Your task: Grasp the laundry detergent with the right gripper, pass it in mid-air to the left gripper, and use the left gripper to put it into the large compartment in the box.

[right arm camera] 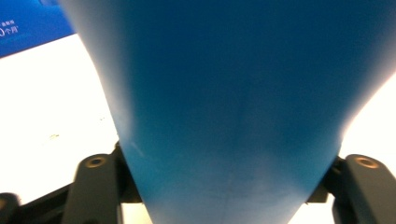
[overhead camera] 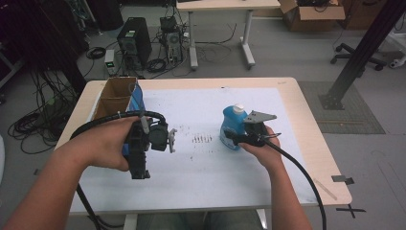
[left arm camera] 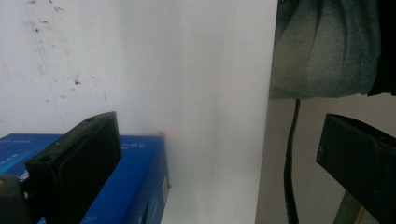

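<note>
A blue bottle [overhead camera: 233,125] with a white cap stands on the white mat, right of centre. My right gripper [overhead camera: 241,139] is shut on its lower body from the near right side. In the right gripper view the bottle [right arm camera: 233,93] sits between both jaws of the gripper [right arm camera: 231,161], touching each. My left gripper [overhead camera: 139,165] is held above the mat's left part, jaws pointing toward the near table edge. Its jaws stand wide apart in the left gripper view [left arm camera: 215,120]. A blue box [left arm camera: 135,182] lies against the left jaw; the same box [overhead camera: 137,101] rises behind the hand.
An open cardboard box [overhead camera: 114,96] stands at the table's far left corner, next to the blue box. The white mat [overhead camera: 206,167] covers most of the wooden table. A gripper cable [left arm camera: 292,163] hangs past the near edge. A black post [overhead camera: 364,48] stands beyond the right side.
</note>
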